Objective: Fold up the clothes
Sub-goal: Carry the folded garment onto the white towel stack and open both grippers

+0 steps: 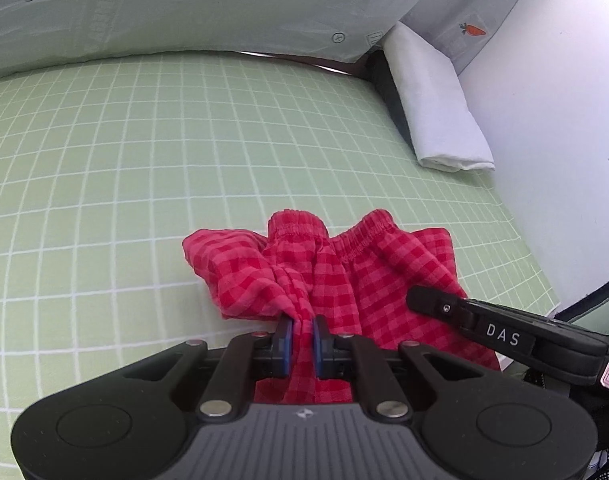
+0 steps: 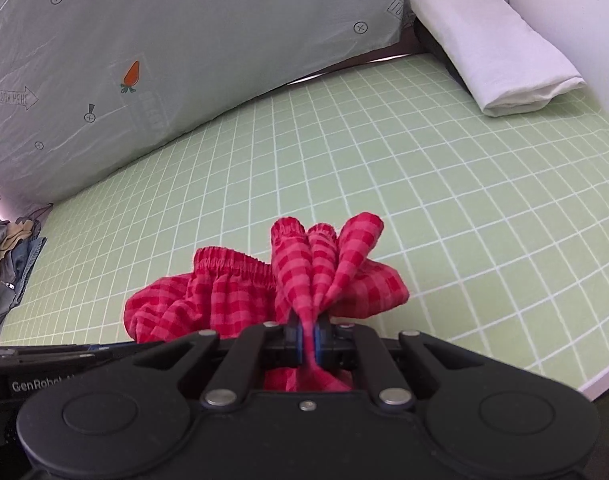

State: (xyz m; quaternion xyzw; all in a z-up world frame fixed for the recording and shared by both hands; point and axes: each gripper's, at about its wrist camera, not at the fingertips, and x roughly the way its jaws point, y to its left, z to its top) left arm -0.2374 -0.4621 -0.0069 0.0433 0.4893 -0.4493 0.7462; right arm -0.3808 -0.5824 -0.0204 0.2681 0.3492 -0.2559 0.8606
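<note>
Red checked shorts (image 1: 336, 272) with an elastic waistband lie bunched on the green grid bed sheet (image 1: 144, 168). My left gripper (image 1: 302, 334) is shut on a gathered fold of them near the front edge. The right gripper's black body (image 1: 504, 336) reaches in from the right over the cloth. In the right wrist view the same shorts (image 2: 240, 296) rise in pleats from my right gripper (image 2: 307, 334), which is shut on a bunch of fabric. The left gripper's body (image 2: 44, 360) shows at the lower left.
A pale bedcover with carrot prints (image 1: 184, 8) hangs along the far side. A folded white cloth (image 1: 436, 100) lies by the white wall (image 1: 564, 140) at the right. A pile of clothes (image 2: 8, 264) sits at the bed's left end. The sheet (image 2: 424, 168) stretches beyond the shorts.
</note>
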